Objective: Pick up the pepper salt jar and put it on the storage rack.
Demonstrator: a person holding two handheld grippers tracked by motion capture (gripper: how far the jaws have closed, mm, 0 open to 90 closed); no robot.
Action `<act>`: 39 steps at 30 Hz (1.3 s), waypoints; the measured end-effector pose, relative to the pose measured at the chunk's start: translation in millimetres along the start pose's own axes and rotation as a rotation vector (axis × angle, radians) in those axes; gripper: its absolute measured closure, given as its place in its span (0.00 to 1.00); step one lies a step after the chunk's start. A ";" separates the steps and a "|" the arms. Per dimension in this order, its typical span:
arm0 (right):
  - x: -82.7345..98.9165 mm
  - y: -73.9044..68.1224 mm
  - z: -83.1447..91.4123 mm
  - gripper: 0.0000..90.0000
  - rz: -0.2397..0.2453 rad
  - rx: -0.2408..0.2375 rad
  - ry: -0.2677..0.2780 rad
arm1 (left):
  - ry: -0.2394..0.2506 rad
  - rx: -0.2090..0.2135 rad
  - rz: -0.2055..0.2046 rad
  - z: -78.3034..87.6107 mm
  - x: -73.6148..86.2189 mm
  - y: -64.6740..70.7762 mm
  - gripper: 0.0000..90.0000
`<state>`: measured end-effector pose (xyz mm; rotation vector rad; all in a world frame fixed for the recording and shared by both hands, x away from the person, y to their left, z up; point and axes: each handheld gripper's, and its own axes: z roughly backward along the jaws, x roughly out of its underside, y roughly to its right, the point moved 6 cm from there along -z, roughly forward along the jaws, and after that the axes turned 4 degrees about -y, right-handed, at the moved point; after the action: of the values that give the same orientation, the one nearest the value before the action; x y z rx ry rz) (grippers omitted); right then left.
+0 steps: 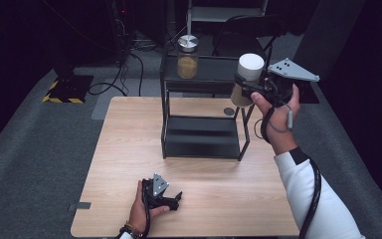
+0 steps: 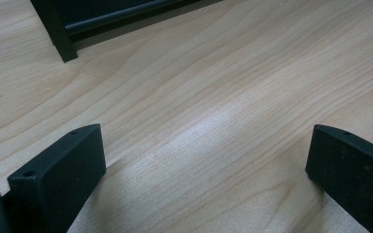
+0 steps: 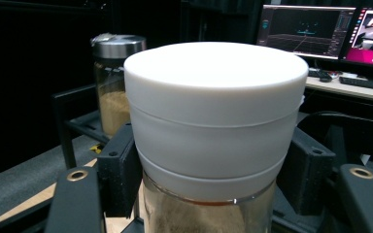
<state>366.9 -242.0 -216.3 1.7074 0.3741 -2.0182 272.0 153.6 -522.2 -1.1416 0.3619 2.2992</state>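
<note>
Right gripper (image 1: 246, 84) carries a white-lidded jar (image 1: 247, 79) at the rack's (image 1: 201, 119) top corner.

Its jaws clamp the jar just under the lid, above the tan powder, beside the top shelf where a steel-lidded jar (image 1: 188, 57) stands. If shelving is the aim, keep the jar upright, clear the shelf rail, and set it well apart from the other jar. The left gripper (image 1: 171, 201) rests on the tabletop (image 1: 129, 149), jaws wide and empty.
</note>
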 end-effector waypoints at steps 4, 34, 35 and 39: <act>-6.2 1.8 -3.7 0.38 0.004 0.003 0.002 | 0.000 0.000 0.000 0.0 0.0 0.0 0.01; -29.1 8.4 -48.3 0.38 -0.025 0.147 0.016 | 0.001 0.004 -0.001 0.0 0.1 -0.2 0.01; -28.7 9.0 -50.0 0.38 -0.025 0.148 0.018 | 0.000 0.004 -0.002 0.0 0.0 -0.2 0.00; -29.5 12.0 -57.2 0.38 -0.037 0.145 0.012 | 0.000 0.004 -0.002 0.0 0.0 -0.2 0.01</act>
<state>425.2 -219.0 -197.2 1.8120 0.2704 -2.1080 272.1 153.8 -522.2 -1.1401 0.3652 2.2960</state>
